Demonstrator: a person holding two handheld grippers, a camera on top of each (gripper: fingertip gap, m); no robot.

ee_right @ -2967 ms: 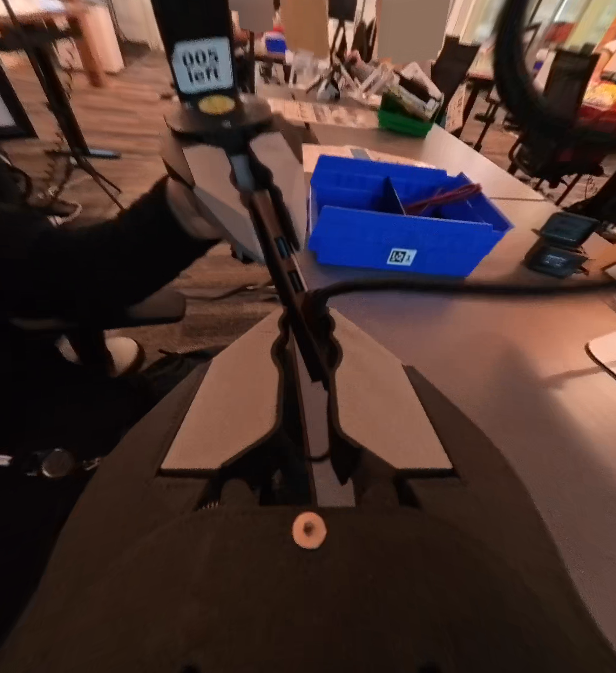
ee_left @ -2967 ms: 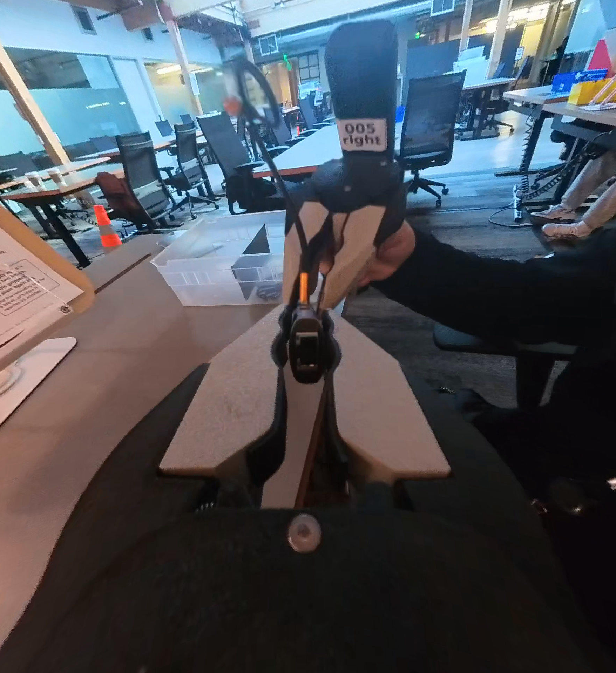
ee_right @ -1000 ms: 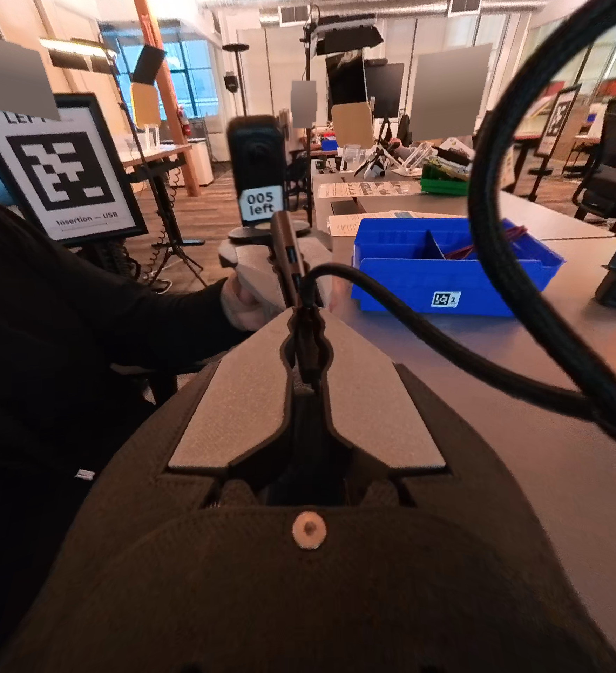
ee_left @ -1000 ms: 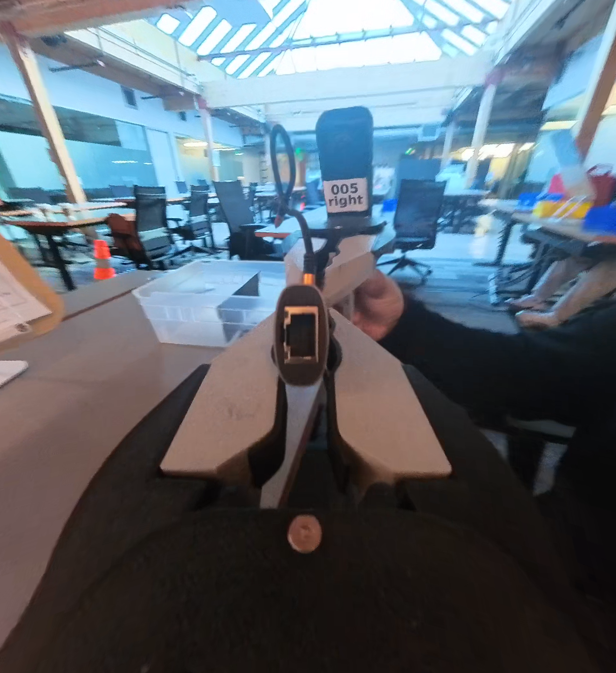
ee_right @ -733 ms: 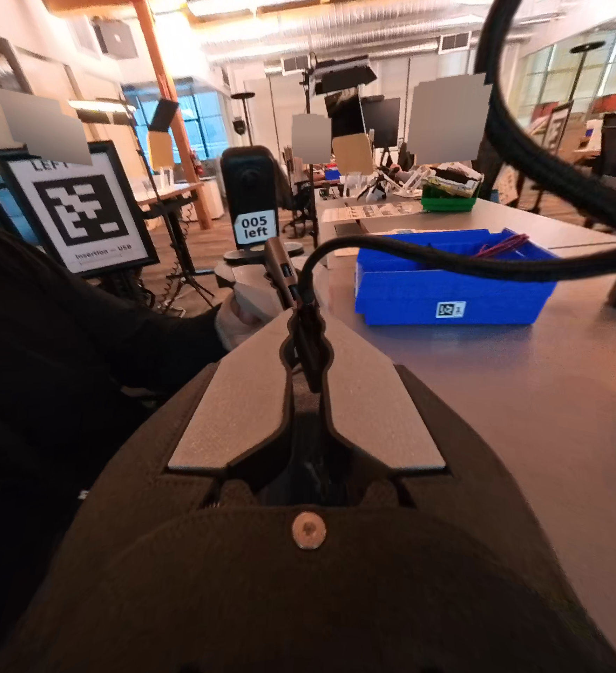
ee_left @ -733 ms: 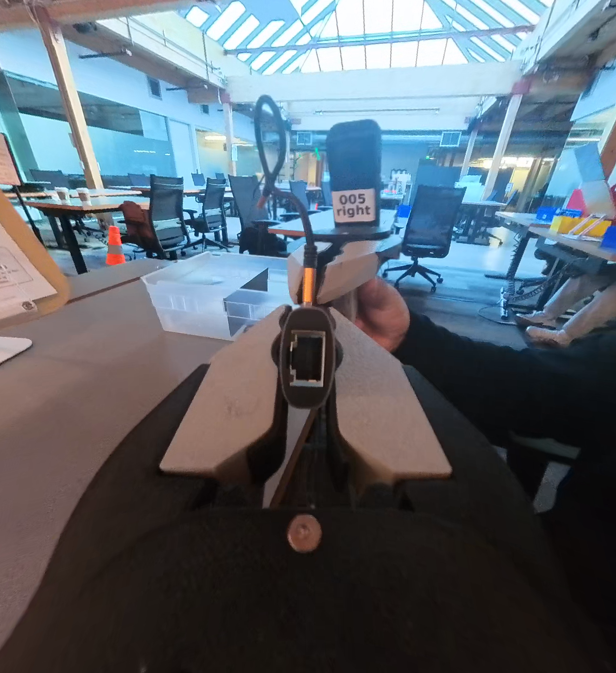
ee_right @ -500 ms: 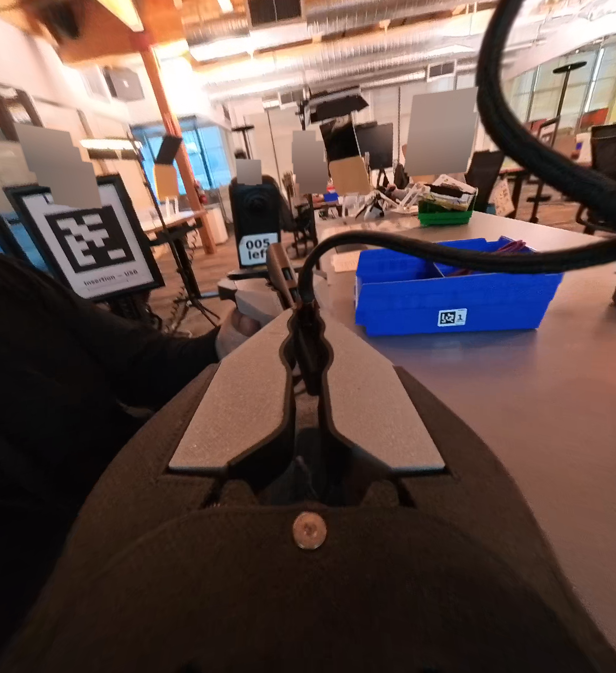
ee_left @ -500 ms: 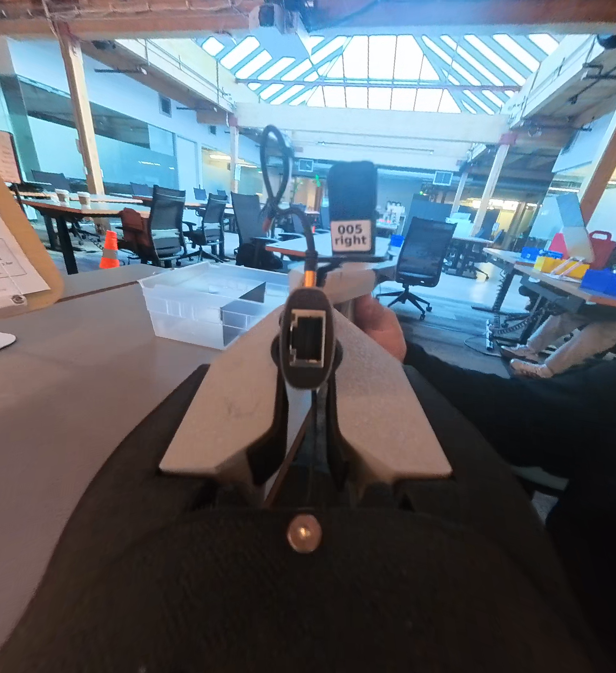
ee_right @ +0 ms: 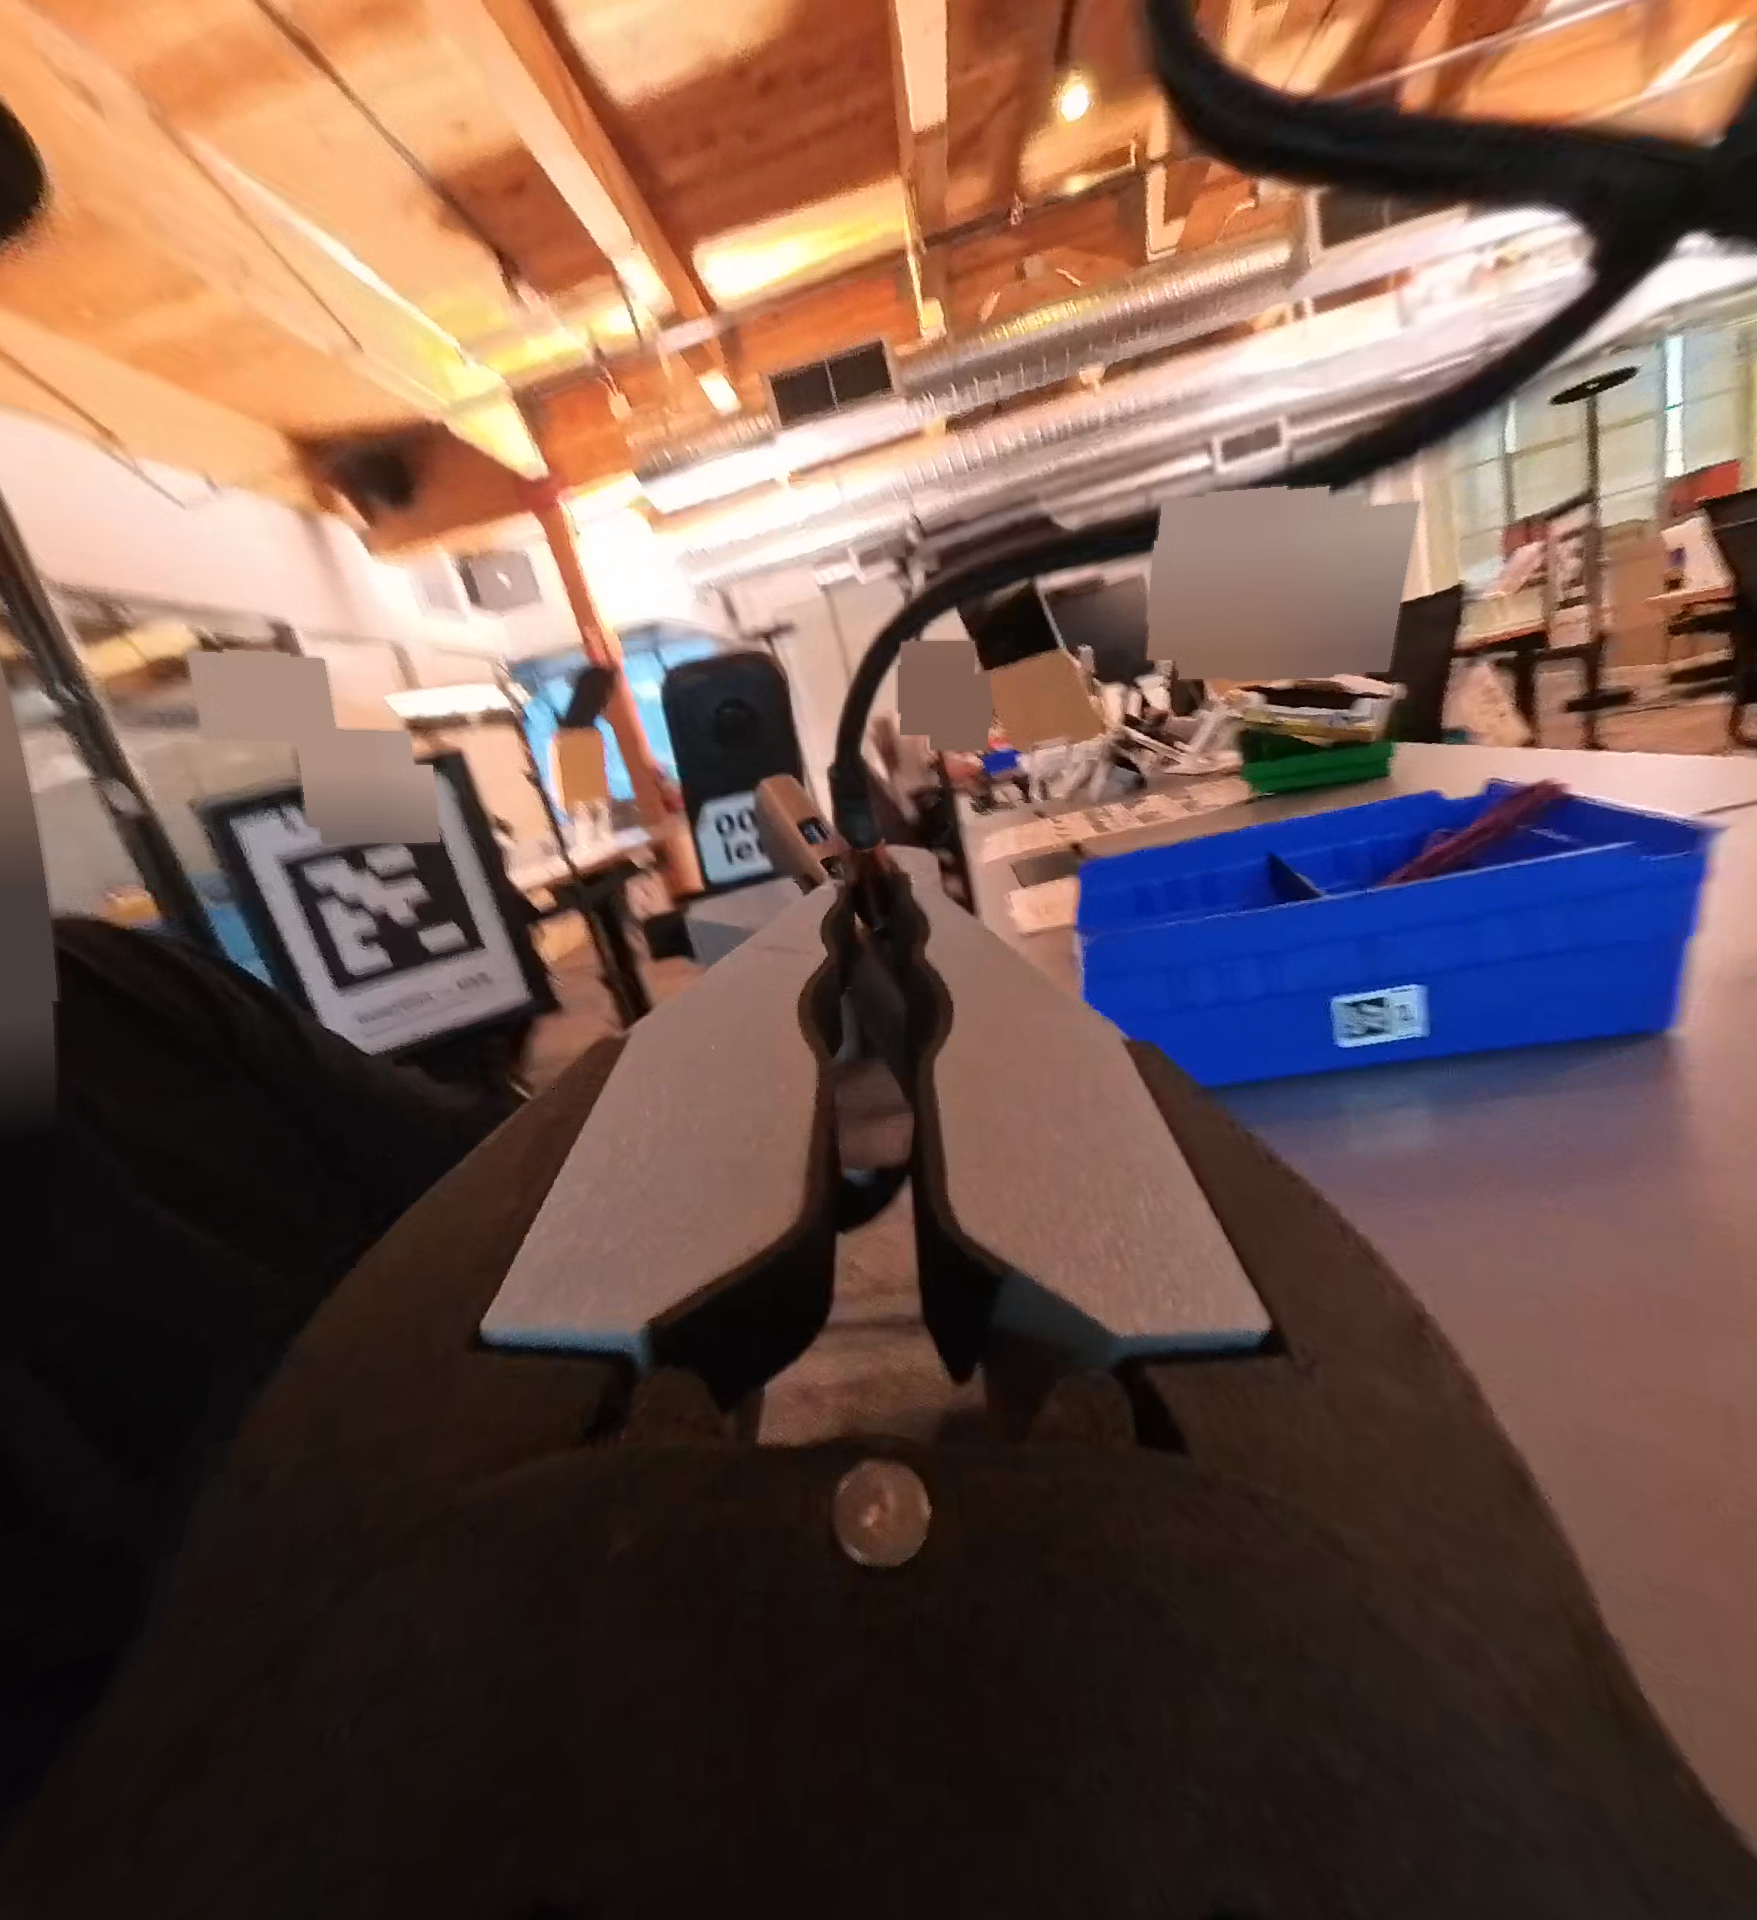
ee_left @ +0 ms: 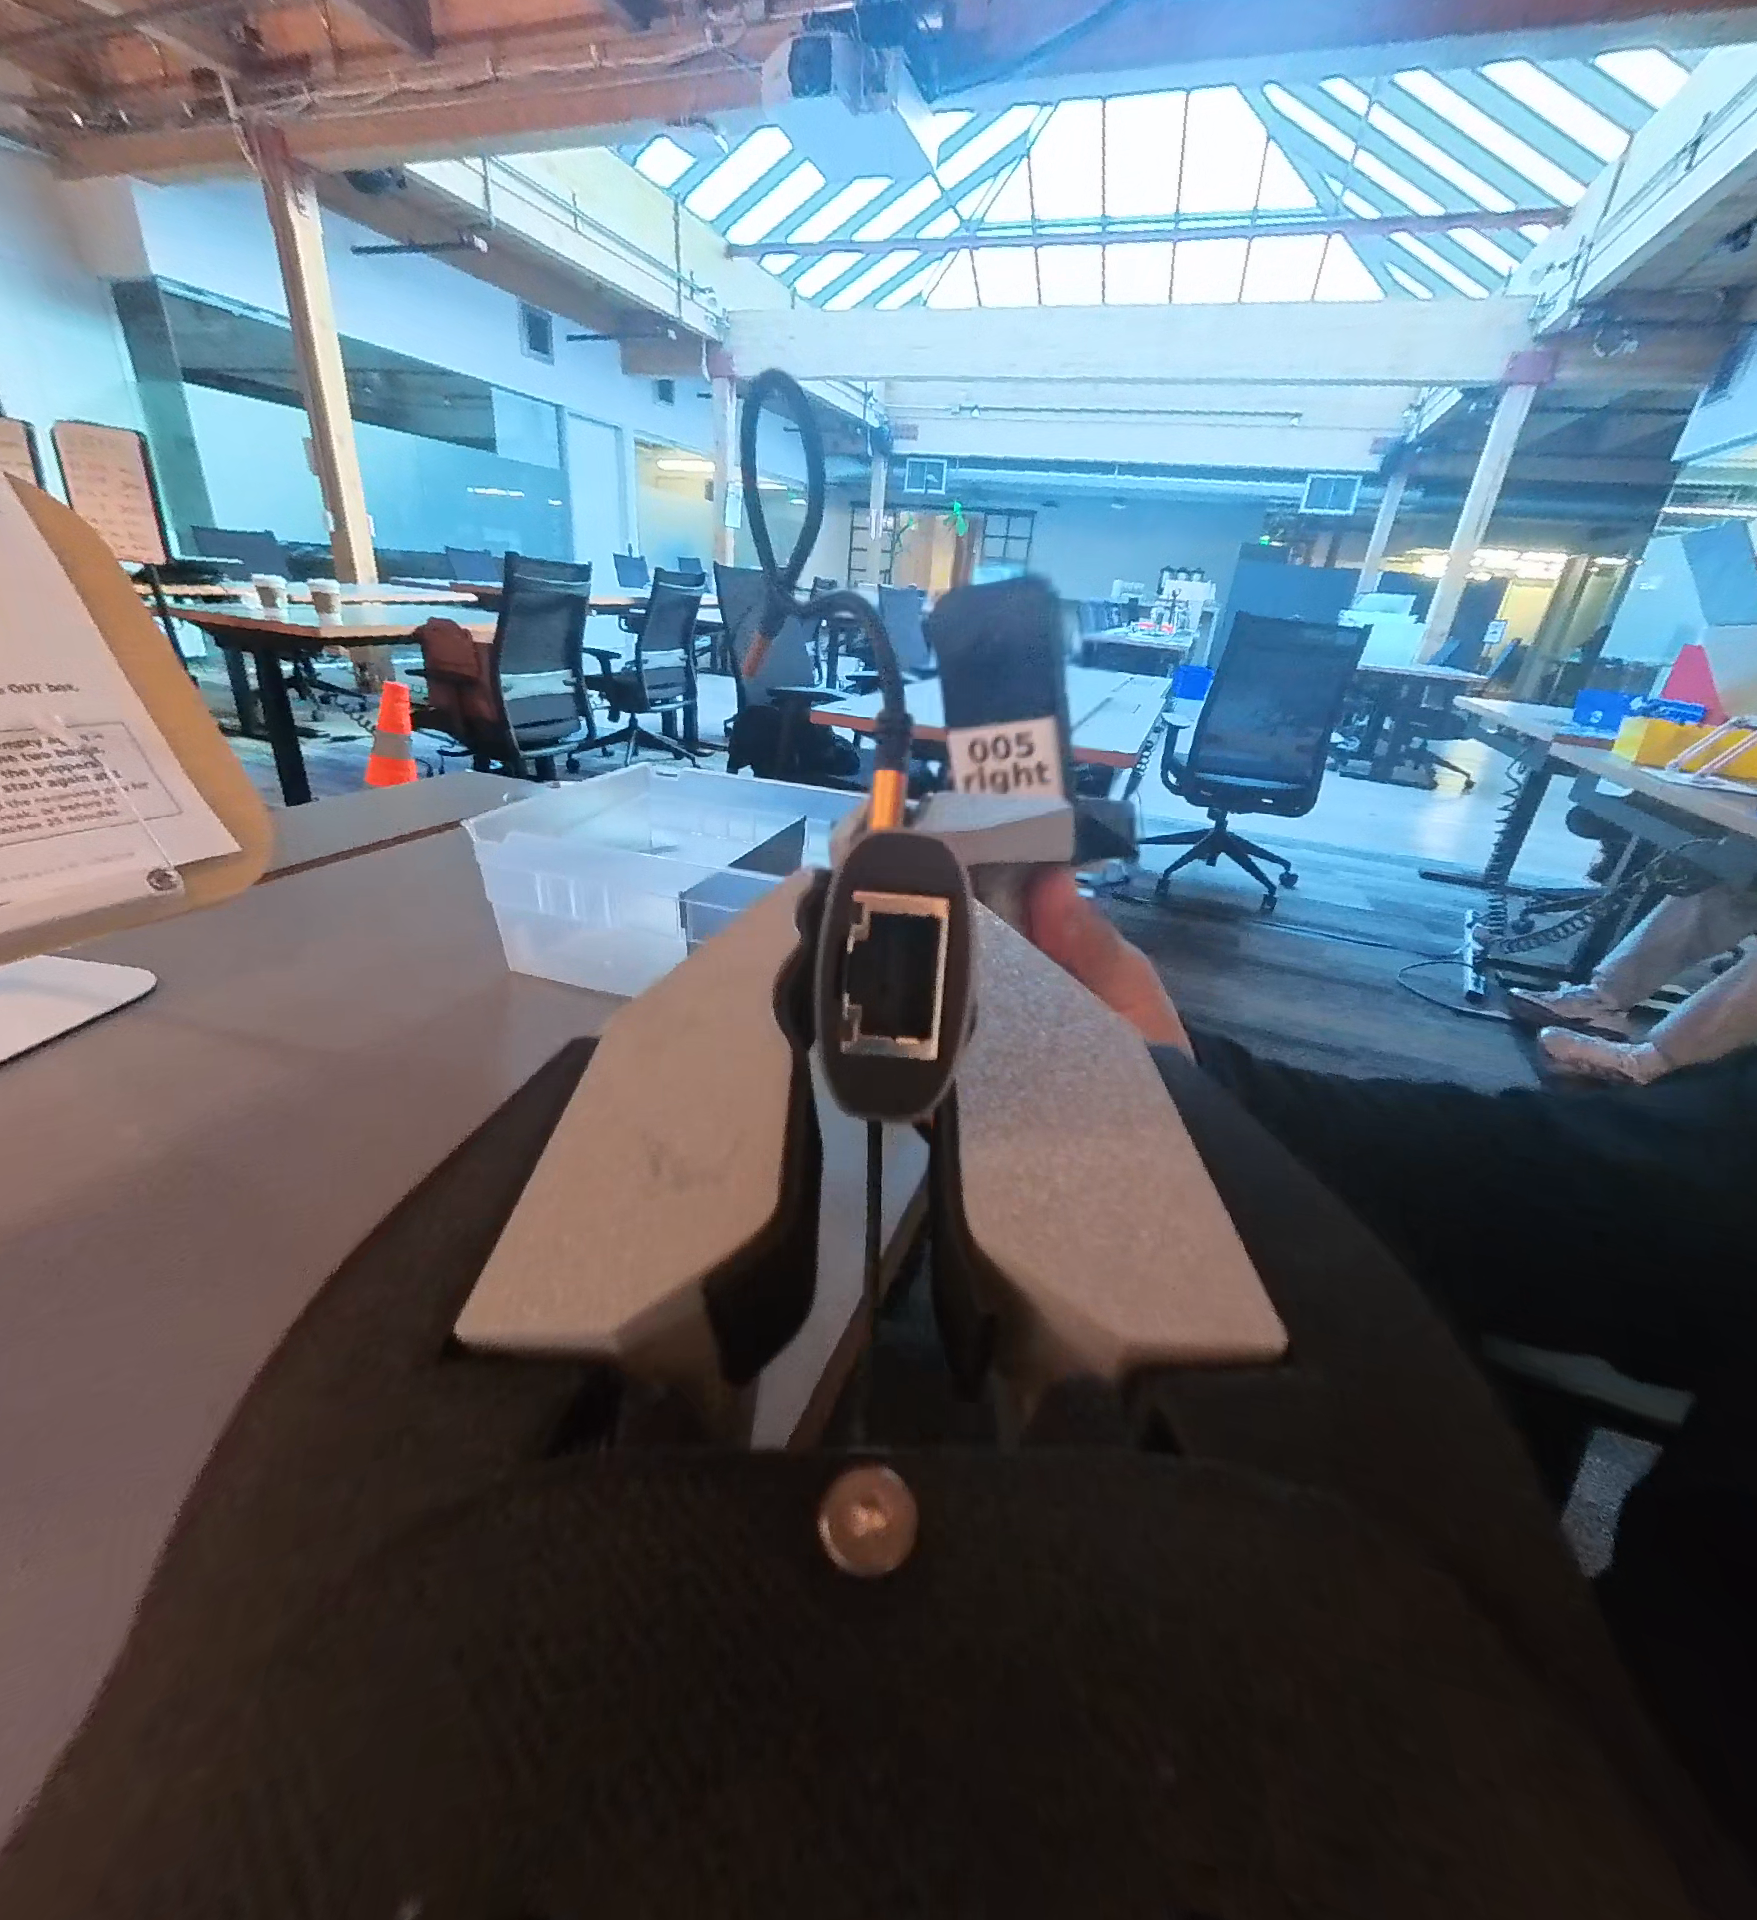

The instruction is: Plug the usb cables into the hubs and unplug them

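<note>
Item: USB hub (ee_left: 893, 971), clamped in my left jaws. Item: cable plug (ee_right: 858, 831), pinched in my right jaws, since raised off the tabletop (ee_right: 1580, 1195); plug seemingly seated, unplugging next.

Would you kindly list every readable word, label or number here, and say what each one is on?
I won't quote writing; these bear it:
White label on a black camera.
Printed sheet on its tan stand.
White sticker on the blue bin.
Framed black-and-white sign, caption blurred.
</note>
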